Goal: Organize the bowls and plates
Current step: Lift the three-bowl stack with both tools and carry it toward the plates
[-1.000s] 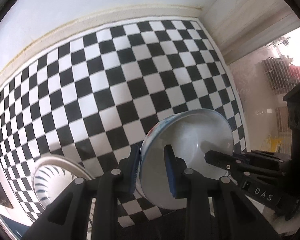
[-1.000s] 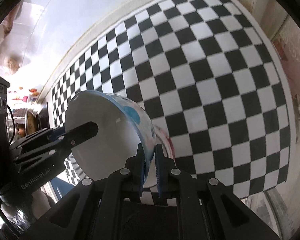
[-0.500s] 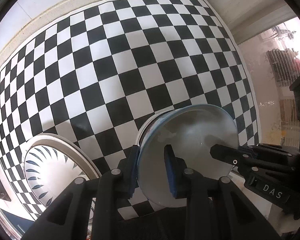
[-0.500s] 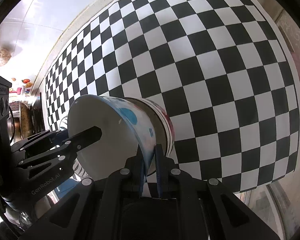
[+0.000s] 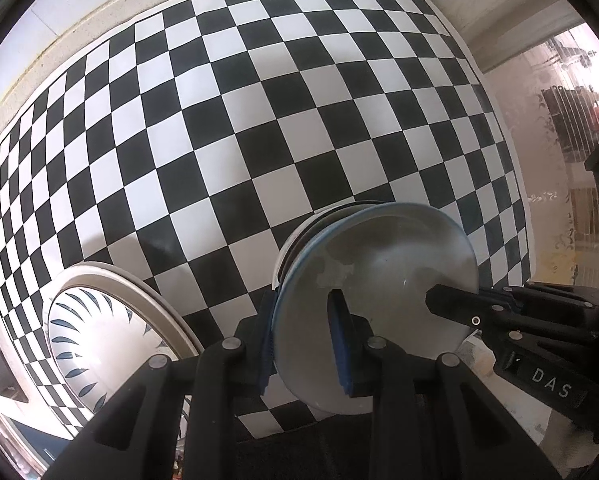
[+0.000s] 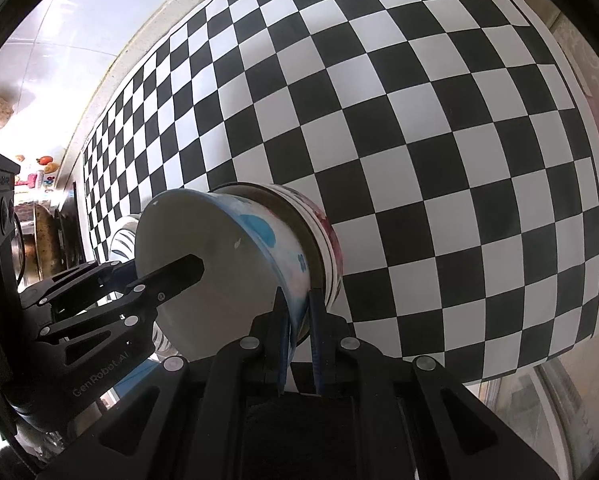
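A white bowl with blue spots (image 6: 219, 264) is held by both grippers at opposite sides of its rim, and it sits nested in a second bowl with pink marks (image 6: 331, 240) on the checkered mat. My left gripper (image 5: 305, 336) is shut on the near rim of the bowl (image 5: 387, 280). My right gripper (image 6: 299, 320) is shut on its wall. The lower bowl's rim (image 5: 295, 240) shows behind it. A white plate with dark leaf marks (image 5: 111, 332) lies to the left on the mat.
The black-and-white checkered mat (image 5: 259, 120) covers the counter up to a pale wall. A window or glass panel (image 5: 559, 120) is at the right. Kitchen clutter and a metal pan (image 6: 43, 240) are at the far left of the right wrist view.
Both grippers have lowered the spotted bowl from a tilt above the mat down into the second bowl. The plate has come more into the left wrist view.
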`<state>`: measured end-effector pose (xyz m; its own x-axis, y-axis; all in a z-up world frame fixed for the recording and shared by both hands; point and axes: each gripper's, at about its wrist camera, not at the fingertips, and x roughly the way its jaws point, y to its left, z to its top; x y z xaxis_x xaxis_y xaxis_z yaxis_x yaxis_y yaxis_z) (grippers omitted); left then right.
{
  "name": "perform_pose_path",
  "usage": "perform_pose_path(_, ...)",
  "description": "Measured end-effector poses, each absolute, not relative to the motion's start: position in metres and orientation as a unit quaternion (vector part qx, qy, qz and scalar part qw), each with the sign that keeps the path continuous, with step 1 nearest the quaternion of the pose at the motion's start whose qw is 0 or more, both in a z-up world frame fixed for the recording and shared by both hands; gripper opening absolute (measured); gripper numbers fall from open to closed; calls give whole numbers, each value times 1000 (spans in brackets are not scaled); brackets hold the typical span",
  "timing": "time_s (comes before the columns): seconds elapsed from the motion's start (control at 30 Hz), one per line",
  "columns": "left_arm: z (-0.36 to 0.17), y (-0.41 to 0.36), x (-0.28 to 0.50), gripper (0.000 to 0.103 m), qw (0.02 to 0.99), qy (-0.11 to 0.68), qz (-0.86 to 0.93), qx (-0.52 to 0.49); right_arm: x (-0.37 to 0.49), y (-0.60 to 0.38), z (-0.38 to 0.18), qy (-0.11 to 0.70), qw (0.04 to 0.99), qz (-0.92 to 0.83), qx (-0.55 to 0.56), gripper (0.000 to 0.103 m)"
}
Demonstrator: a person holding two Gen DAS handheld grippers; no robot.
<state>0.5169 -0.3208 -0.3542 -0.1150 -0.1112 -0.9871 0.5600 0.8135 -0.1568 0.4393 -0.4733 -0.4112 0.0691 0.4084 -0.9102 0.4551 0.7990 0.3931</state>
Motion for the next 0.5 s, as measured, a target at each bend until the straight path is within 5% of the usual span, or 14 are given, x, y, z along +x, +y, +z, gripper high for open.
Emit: perform_pose_path(0.5,-364,-327,515,23,645,703,-237,182,449,-469,-406,706,651,-25,276,14)
